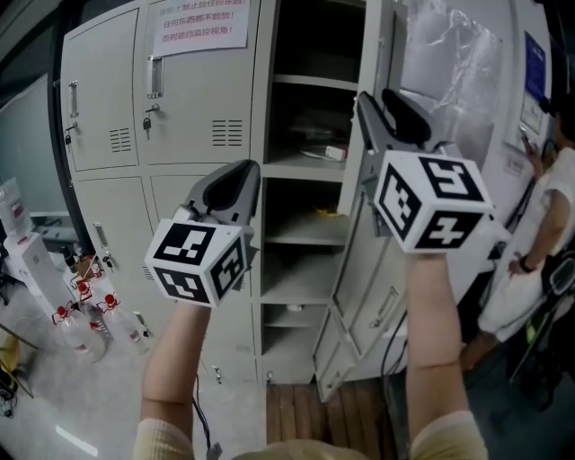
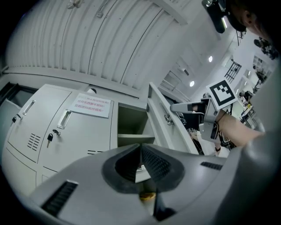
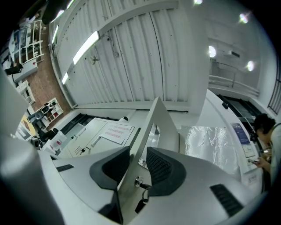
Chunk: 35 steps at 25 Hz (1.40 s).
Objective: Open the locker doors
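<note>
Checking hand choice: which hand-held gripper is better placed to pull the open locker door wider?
Right, probably: the right hand-held gripper has the open door between its parted jaws, while the left hand-held gripper is shut and off that door.

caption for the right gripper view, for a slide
Right gripper with open jaws astride the edge of the open locker door, a key hanging in its lock.

The grey steel locker bank (image 1: 117, 207) has its right column open. The upper door (image 1: 373, 45) stands swung out edge-on at one o'clock in the head view, with a key (image 3: 139, 183) in its lock. The lower door (image 1: 359, 305) hangs open at five o'clock. At eleven o'clock, the closed doors (image 1: 193, 99) sit flush, one bearing a red-printed notice (image 1: 202, 25).
</note>
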Each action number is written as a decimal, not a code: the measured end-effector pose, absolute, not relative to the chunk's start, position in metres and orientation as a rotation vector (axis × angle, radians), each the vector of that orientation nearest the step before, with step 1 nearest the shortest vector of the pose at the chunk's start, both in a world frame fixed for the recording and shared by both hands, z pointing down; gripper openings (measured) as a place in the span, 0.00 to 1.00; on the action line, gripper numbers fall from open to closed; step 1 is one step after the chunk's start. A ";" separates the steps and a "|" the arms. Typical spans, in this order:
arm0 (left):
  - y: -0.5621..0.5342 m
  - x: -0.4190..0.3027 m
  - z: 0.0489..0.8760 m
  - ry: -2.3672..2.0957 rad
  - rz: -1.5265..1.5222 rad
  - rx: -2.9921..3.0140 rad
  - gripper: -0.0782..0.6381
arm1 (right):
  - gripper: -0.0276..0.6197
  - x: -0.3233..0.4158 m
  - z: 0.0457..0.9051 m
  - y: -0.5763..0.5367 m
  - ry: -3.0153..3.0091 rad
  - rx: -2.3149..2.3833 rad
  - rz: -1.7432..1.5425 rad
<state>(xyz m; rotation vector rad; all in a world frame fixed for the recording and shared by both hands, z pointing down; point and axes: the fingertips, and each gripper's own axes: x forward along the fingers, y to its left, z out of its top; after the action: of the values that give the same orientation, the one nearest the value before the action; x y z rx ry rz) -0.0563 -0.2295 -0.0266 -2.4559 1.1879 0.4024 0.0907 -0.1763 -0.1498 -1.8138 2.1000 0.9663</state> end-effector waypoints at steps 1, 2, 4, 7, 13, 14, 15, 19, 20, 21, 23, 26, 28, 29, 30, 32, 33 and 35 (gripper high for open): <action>-0.228 -0.052 -0.026 1.188 0.404 -2.457 0.12 | 0.22 0.096 -0.149 -0.172 2.093 -1.809 0.962; -0.227 -0.048 -0.025 1.189 0.407 -2.461 0.12 | 0.22 0.102 -0.149 -0.168 2.088 -1.805 0.960; -0.225 -0.036 -0.024 1.191 0.411 -2.476 0.11 | 0.22 0.115 -0.148 -0.159 2.083 -1.805 0.954; -0.217 -0.014 -0.024 1.178 0.409 -2.498 0.12 | 0.22 0.138 -0.149 -0.146 2.081 -1.815 0.935; -0.194 0.025 -0.021 1.153 0.385 -2.512 0.11 | 0.21 0.179 -0.143 -0.134 2.084 -1.861 0.871; -0.190 0.030 -0.020 1.151 0.379 -2.513 0.12 | 0.21 0.184 -0.141 -0.134 2.091 -1.868 0.858; -0.186 0.034 -0.018 1.151 0.373 -2.515 0.11 | 0.21 0.189 -0.138 -0.133 2.099 -1.873 0.846; -0.171 0.046 -0.012 1.164 0.341 -2.523 0.12 | 0.21 0.202 -0.128 -0.130 2.126 -1.882 0.792; -0.168 0.048 -0.010 1.170 0.334 -2.523 0.12 | 0.21 0.204 -0.125 -0.128 2.128 -1.881 0.781; -0.165 0.048 -0.008 1.178 0.328 -2.522 0.12 | 0.21 0.207 -0.123 -0.125 2.128 -1.875 0.774; -0.159 0.048 -0.003 1.198 0.320 -2.523 0.12 | 0.21 0.210 -0.115 -0.117 2.132 -1.854 0.765; -0.153 0.049 0.006 1.227 0.304 -2.526 0.12 | 0.21 0.213 -0.101 -0.106 2.155 -1.813 0.743; -0.148 0.050 0.011 1.243 0.281 -2.523 0.12 | 0.21 0.213 -0.091 -0.101 2.177 -1.784 0.721; -0.146 0.050 0.014 1.251 0.271 -2.522 0.12 | 0.21 0.213 -0.085 -0.099 2.186 -1.774 0.705; -0.144 0.050 0.018 1.262 0.264 -2.523 0.11 | 0.21 0.213 -0.077 -0.097 2.195 -1.765 0.688; -0.139 0.046 0.023 1.285 0.264 -2.527 0.12 | 0.21 0.210 -0.061 -0.095 2.211 -1.747 0.659; -0.137 0.044 0.026 1.296 0.269 -2.527 0.12 | 0.21 0.209 -0.053 -0.094 2.219 -1.740 0.652; -0.131 0.040 0.031 1.315 0.276 -2.518 0.11 | 0.21 0.205 -0.038 -0.093 2.236 -1.733 0.641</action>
<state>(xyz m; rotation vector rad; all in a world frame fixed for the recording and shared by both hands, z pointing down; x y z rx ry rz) 0.0400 -0.1315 0.0308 -2.5181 1.3145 0.2761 0.2053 -0.0934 -0.0378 -1.7330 2.2356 0.6414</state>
